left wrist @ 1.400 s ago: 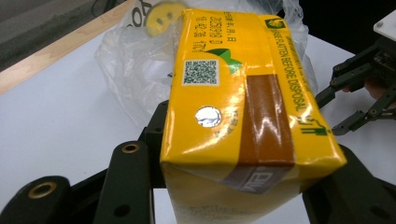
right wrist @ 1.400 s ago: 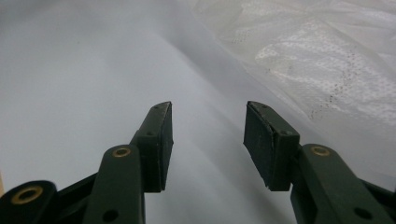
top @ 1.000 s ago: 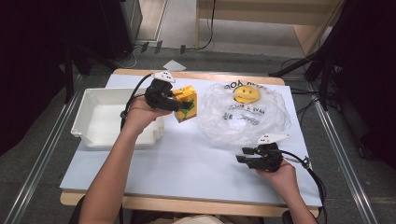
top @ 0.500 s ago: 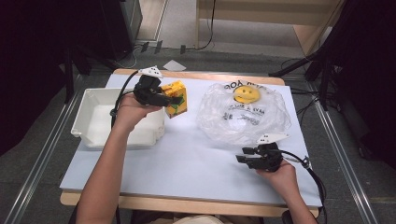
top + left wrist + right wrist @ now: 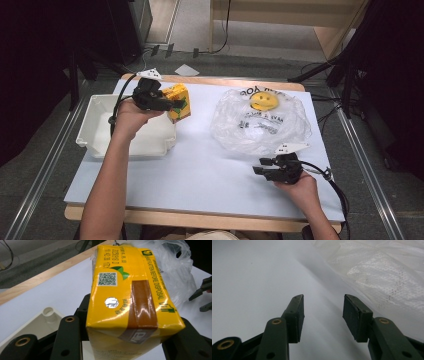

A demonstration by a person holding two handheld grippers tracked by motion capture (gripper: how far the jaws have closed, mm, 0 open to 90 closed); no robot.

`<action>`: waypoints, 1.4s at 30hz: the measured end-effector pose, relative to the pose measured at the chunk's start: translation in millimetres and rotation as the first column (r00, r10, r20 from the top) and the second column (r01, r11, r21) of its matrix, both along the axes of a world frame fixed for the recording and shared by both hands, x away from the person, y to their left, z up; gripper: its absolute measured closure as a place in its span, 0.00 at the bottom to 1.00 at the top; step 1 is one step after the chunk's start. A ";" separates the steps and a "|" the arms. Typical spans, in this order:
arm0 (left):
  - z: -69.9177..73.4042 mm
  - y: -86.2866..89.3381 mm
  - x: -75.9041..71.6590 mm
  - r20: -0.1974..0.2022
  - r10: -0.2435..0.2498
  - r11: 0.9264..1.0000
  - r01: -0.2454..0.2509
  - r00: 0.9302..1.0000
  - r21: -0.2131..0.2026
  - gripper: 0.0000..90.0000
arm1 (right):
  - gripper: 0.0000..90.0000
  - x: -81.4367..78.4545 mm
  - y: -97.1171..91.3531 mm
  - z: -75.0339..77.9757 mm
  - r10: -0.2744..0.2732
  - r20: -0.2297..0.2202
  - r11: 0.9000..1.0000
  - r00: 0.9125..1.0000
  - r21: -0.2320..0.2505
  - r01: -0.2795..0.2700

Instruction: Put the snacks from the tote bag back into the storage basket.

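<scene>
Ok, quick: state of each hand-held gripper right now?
Left hand-held gripper: closed on the yellow carton.
Right hand-held gripper: open, holding nothing.

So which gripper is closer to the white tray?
Left. The left gripper holds the yellow carton right above the white tray's far corner. The right gripper sits open, far across the table beside the plastic bag.

Grey floor (image 5: 45,165), wooden furniture (image 5: 280,10) behind
</scene>
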State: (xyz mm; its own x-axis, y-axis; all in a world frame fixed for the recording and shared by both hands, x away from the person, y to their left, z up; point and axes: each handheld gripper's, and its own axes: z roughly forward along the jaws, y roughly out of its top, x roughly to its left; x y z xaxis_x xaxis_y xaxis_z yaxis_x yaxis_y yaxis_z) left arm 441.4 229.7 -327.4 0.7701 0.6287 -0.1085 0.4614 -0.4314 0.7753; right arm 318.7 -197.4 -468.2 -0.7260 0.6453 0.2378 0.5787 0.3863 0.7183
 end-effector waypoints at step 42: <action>-33.3 57.9 16.1 -0.015 0.161 0.986 -0.160 0.987 0.039 0.58 | 0.59 -1.0 0.6 -0.3 0.003 -0.001 1.000 1.000 -0.009 -0.003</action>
State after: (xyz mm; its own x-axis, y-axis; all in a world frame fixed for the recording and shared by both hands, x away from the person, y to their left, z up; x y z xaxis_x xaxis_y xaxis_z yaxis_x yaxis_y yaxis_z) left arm 457.5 287.6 -360.8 0.6570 0.7479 -0.0952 0.5406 -0.3793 0.7509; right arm 317.7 -196.8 -468.5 -0.7279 0.6449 0.2331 0.5781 0.3944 0.7143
